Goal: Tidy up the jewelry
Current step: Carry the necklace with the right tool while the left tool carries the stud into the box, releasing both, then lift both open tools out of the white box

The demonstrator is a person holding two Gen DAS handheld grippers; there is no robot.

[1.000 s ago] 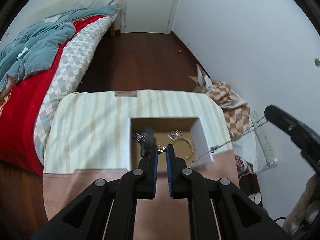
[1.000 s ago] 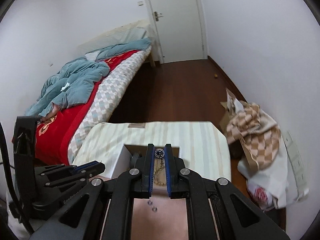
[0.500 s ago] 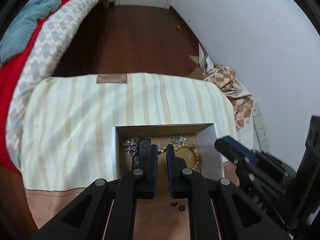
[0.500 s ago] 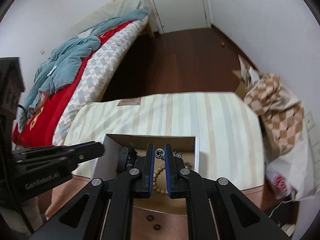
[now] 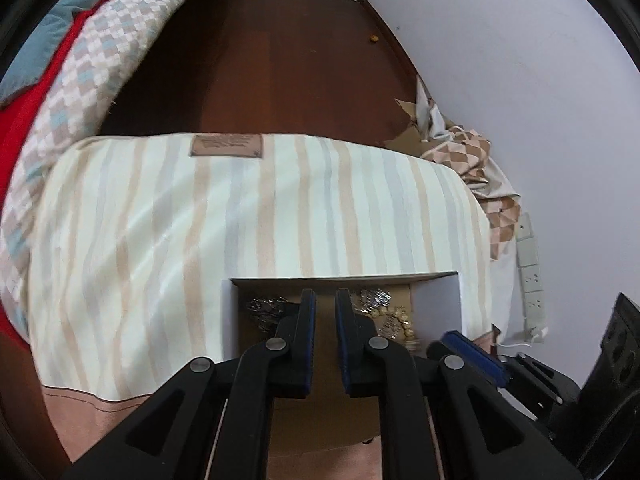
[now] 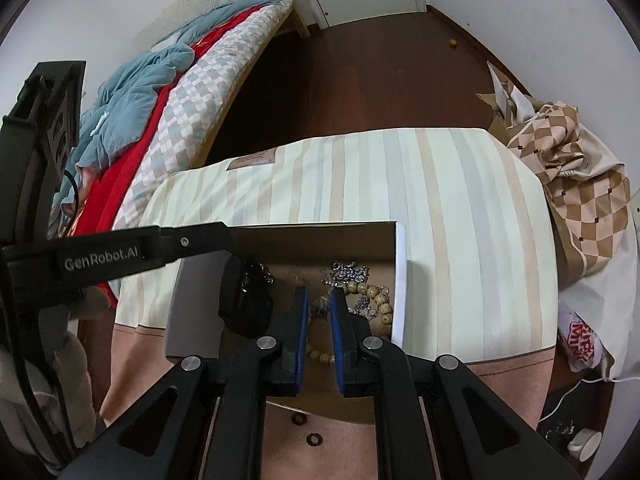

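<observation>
Both grippers dip into the open cardboard box [image 6: 400, 272]: left gripper [image 5: 325, 300] slightly parted, empty; right gripper [image 6: 318, 298] easing apart around a silver chain [image 6: 320, 305]. Wooden bead bracelet [image 6: 372, 294] already inside; small dark rings [image 6: 306, 428] remain outside.

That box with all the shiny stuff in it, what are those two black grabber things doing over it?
A person holds two grabbers over a cardboard box on a striped cloth, sorting jewelry. The right gripper and left gripper both point down into the box, and their jaws have just been opening a little. A small silver piece sits between the right one's tips, seemingly being let go. The left one holds nothing. A wooden bead bracelet, silver chains and a black pouch lie inside.
</observation>
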